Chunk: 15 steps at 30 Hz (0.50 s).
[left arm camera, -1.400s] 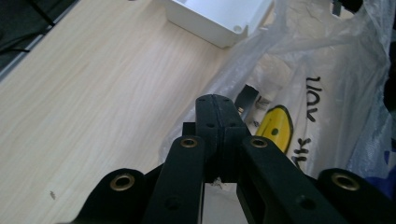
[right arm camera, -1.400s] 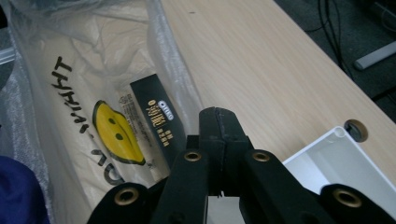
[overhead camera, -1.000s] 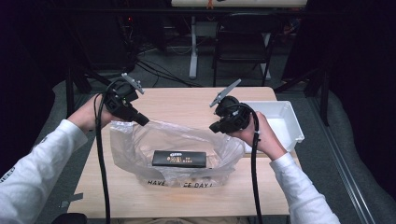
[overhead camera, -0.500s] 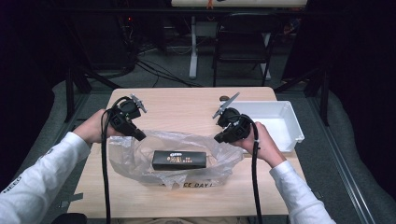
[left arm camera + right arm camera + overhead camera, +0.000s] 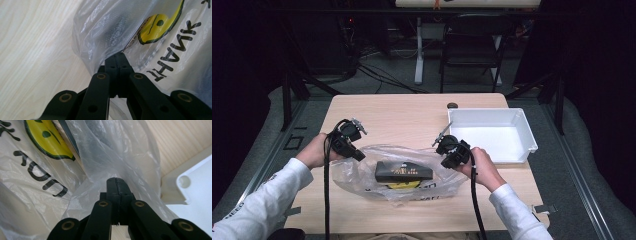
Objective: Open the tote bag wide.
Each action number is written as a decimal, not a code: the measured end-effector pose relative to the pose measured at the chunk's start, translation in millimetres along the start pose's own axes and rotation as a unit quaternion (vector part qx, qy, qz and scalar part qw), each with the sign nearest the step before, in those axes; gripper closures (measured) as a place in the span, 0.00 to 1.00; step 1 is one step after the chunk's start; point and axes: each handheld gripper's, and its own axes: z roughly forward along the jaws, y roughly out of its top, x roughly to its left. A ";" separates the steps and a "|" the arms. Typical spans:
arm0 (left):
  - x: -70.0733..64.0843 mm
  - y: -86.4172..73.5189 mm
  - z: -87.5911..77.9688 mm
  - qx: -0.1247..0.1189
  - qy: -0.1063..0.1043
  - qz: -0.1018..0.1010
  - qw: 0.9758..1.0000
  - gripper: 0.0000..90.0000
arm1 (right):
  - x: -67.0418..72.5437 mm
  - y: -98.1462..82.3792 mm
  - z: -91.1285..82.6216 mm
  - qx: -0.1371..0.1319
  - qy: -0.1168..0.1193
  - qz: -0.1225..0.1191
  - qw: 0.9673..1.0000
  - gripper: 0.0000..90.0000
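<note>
- My left gripper (image 5: 357, 155) was clamped on the plastic bag's (image 5: 362, 175) left end, my right gripper (image 5: 445, 163) on its right end.
- The bag lay near the desk's (image 5: 402, 115) front edge, its long axis running between my grippers.
- Inside sat a black box (image 5: 403, 171), midway between both hands.

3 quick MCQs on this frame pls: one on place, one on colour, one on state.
1. Where does the white bin stand on the table?
A. by the right tongs
B. by the left tongs
C. on the plastic bag

2. What colour is the smiley print on the plastic bag?
A. red
B. yellow
C. blue

3. How do both tongs stand?
A. wide open above the bag
B. shut on the bag's plastic
C. shut on the bin's rim

Key: 1 A, the high view shows it beyond the right tongs. 2 B, plain in the left gripper view. 3 B, left tongs and right tongs pinch plastic in their own views.
</note>
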 end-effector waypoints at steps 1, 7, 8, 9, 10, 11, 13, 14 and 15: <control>0.2 -1.5 3.1 0.003 0.005 -0.001 1.000 1.00 | -0.3 -1.3 3.1 0.000 0.004 0.003 1.000 1.00; 4.6 -12.3 18.7 0.005 0.017 -0.011 1.000 1.00 | 0.4 -9.5 18.2 0.004 -0.014 0.013 1.000 1.00; 4.6 -12.3 18.7 0.005 0.017 -0.011 1.000 1.00 | 0.4 -9.5 18.2 0.004 -0.014 0.013 1.000 1.00; 5.0 -14.1 21.0 0.003 0.021 -0.017 1.000 1.00 | -0.1 -12.1 21.0 0.005 -0.025 0.017 1.000 1.00; 5.8 -15.8 22.9 0.002 0.024 -0.019 1.000 1.00 | -0.3 -13.7 22.6 0.002 -0.027 0.022 0.999 1.00; 6.6 -17.5 24.9 0.000 0.028 -0.021 0.999 1.00 | -1.2 -14.8 23.1 0.004 -0.026 0.022 0.999 1.00; 7.8 -20.7 27.9 -0.007 0.036 -0.028 0.999 1.00 | -1.1 -16.2 24.6 0.001 -0.031 0.025 0.999 1.00; 8.9 -22.2 29.1 -0.010 0.039 -0.030 0.999 1.00 | -1.0 -17.2 26.0 0.004 -0.035 0.025 0.999 1.00; 9.7 -23.4 29.9 -0.011 0.045 -0.032 0.998 1.00 | -1.0 -18.5 27.4 0.001 -0.034 0.029 0.999 1.00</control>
